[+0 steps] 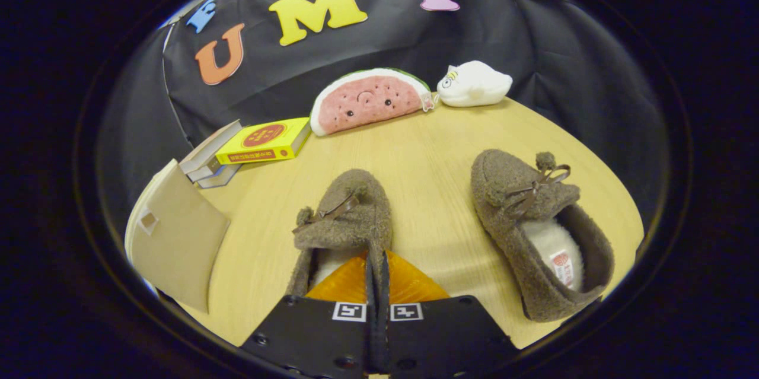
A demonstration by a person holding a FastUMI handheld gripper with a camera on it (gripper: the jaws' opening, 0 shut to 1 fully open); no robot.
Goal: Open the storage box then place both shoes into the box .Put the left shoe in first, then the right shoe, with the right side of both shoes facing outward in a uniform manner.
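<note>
Brown fleece ran through the scene we recorded: two fuzzy slippers lay on the pale wooden table (427,147), toes pointing away from us toward the booth's black cloth wall. Our gripper (378,275) had its two orange fingers (341,284) drawn nearly together, with only a thin strip of the left shoe's (350,216) side wall between them; both fingers pressed on that wall, one inside the opening against the white lining and one outside. That shoe, with a small bow and pom-pom on its upper, sat directly ahead of the fingers. The right shoe (533,231) lay apart from it on the other side, tilted slightly, its white insole and a small red-printed label showing.

To the far side of the held shoe we saw the storage box (178,236), a beige piece with a flap, standing near the table's edge; whether it was fully open we could not tell. Beyond it lay a short stack of books (261,142), the top one yellow. Farther back, against the cloth, a watermelon-slice plush toy (370,100) leaned beside a small white plush toy (474,83), the two nearly touching.
</note>
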